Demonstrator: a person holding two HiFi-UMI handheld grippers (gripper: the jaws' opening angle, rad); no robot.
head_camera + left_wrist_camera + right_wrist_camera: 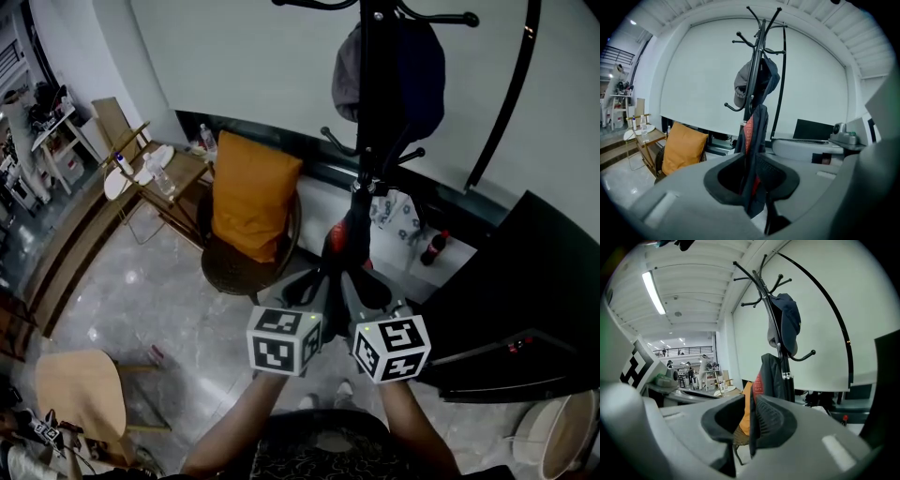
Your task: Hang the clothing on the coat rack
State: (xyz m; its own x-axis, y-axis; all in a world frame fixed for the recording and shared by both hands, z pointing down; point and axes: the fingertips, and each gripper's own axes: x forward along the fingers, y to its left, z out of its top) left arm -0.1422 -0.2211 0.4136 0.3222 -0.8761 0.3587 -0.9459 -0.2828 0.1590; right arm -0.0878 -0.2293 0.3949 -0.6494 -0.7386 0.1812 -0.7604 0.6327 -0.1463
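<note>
Here, gripping a dark garment [339, 239] with a red patch in both hand-held grippers, side by side in front of the coat rack [375, 94].

Seen from the left gripper view: left hand-held gripper [751, 176] closed on a fold of the dark garment [757, 131], fabric pinched between the black pads and hanging out below them. Seen from the right gripper view: right hand-held gripper [751, 416] likewise clamped on a thin edge of the dark garment [769, 373].

In the head view, left hand-held gripper [323, 274] and right hand-held gripper [361, 274] nearly touching, both pointing up at the rack's pole. Garment held close against the pole, just below the lower hooks; cannot tell whether caught on a hook.

Higher on the coat rack [757, 51], hanging from a hook, a grey and navy cap [743, 86]. Behind the rack, a curved black pole [836, 319] arching over.

To the left, an orange cushion [251, 192] standing upright on a round chair [239, 267], on a glossy marbled floor [150, 300].
</note>
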